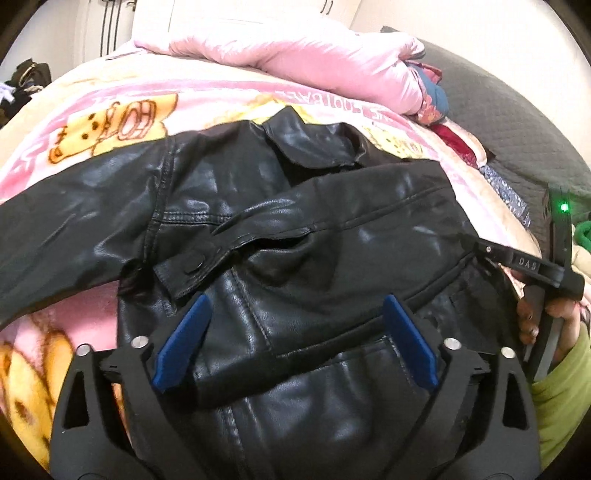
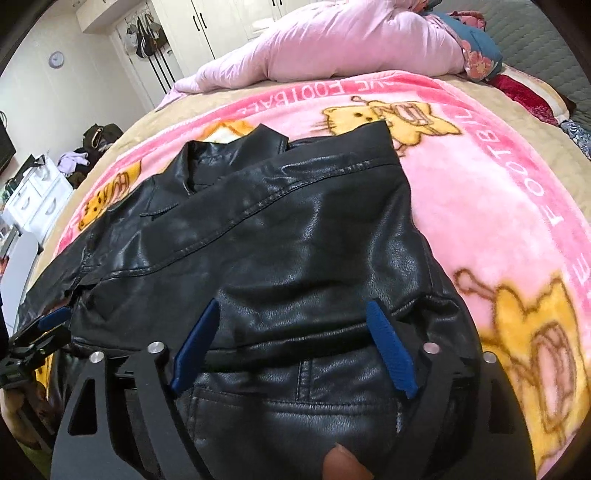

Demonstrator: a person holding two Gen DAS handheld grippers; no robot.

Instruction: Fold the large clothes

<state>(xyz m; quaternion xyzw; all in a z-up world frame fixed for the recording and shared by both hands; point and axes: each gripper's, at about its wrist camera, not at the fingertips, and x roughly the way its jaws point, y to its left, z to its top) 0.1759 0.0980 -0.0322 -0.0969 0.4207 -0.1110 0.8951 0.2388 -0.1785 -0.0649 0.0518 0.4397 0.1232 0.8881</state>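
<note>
A black leather jacket (image 1: 295, 229) lies on a pink cartoon blanket (image 1: 110, 118) on a bed. Its right sleeve is folded across the body; its left sleeve stretches out to the left. My left gripper (image 1: 295, 306) is open, its blue pads (image 1: 184, 339) hovering over the jacket's lower part. My right gripper (image 2: 291, 310) is open over the jacket (image 2: 277, 240) near the hem, with nothing between its jaws. The right gripper also shows at the right edge of the left wrist view (image 1: 524, 262), and the left gripper at the left edge of the right wrist view (image 2: 48, 325).
A pink quilt (image 1: 295, 55) and a heap of clothes (image 1: 432, 96) lie at the far end of the bed. A grey quilted cover (image 1: 517, 110) lies to the right. White drawers (image 2: 37, 199) and wardrobes (image 2: 177, 22) stand left of the bed.
</note>
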